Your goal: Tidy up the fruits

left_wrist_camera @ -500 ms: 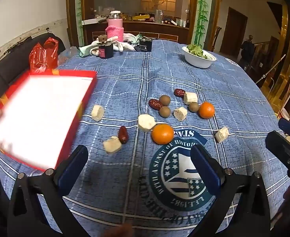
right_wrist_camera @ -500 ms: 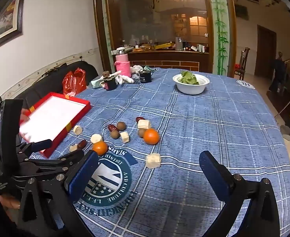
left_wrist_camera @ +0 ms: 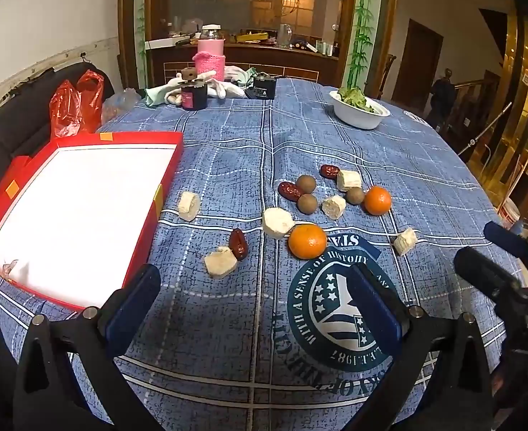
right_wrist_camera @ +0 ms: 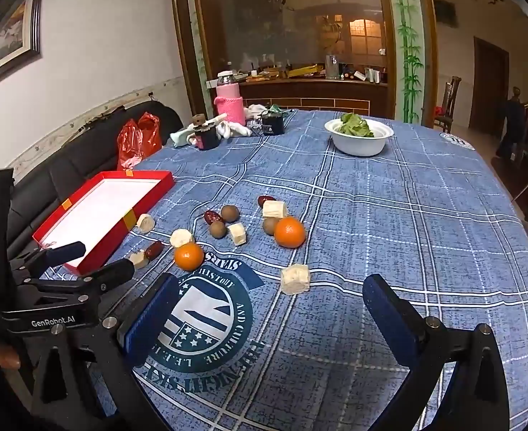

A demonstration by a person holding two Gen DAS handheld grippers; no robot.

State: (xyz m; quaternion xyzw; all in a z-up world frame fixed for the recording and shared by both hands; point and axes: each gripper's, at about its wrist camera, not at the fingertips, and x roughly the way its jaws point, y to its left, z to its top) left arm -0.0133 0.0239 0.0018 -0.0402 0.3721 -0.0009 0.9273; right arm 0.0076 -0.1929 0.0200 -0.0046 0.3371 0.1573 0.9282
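both grippers hang over the near edge of the blue plaid tablecloth (left_wrist_camera: pixel 335 136), tilted down toward it. the left gripper (left_wrist_camera: pixel 256 298) has its blue pads spread wide with nothing between them — only bare cloth and the edge of the round printed emblem (left_wrist_camera: pixel 339 309) show in the gap. the right gripper (right_wrist_camera: pixel 271 309) is spread just as wide and empty too, its left pad lying over that same emblem. the fruit all sits beyond the fingertips, out of reach of either pair. closest to the left gripper is a pale cut chunk (left_wrist_camera: pixel 220 262) touching a dark red date (left_wrist_camera: pixel 238 244), and just right of them a mandarin (left_wrist_camera: pixel 307 240) rests at the top rim of the emblem with a larger pale chunk (left_wrist_camera: pixel 276 222) against it. farther back is a cluster of three brown round fruits, two more dates, pale chunks and a second mandarin (left_wrist_camera: pixel 377 200). one lone pale cube (right_wrist_camera: pixel 295 279) lies ahead of the right gripper, between its two pads' lines and nearest its tips. the red tray (left_wrist_camera: pixel 170 165) with its white floor lies flat at the left of the table, empty, right beside the left gripper's left finger (left_wrist_camera: pixel 131 305) — a white bowl (right_wrist_camera: pixel 359 145) of greens stands well back.
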